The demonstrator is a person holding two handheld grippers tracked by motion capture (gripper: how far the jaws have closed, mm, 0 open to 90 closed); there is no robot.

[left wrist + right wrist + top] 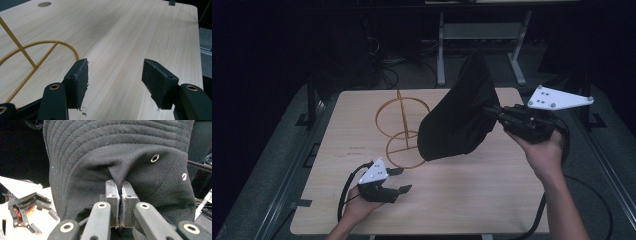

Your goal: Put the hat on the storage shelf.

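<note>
The right gripper (492, 111) holds a black bucket hat (459, 117) up above the wooden table (492, 200), its jaws pinched tight on a fold of the cloth — in the right gripper view the two pads (112, 195) meet with just a sliver of black fabric (117, 176) squeezed between them, and the hat's stitched brim and two small metal eyelets (155, 158) show right behind. The hat hangs clear of the tabletop, over the right half of the table, and hides part of a gold wire stand (399, 127) that sits near the table's middle, a thin upright rod with rings. The left gripper (401, 180) rests low near the front left of the table, just in front of the stand's round base ring (32, 53). Its jaws stand well apart with nothing between them — bare wood shows in the gap, and the pads (80, 82) touch neither the stand nor the hat.
</note>
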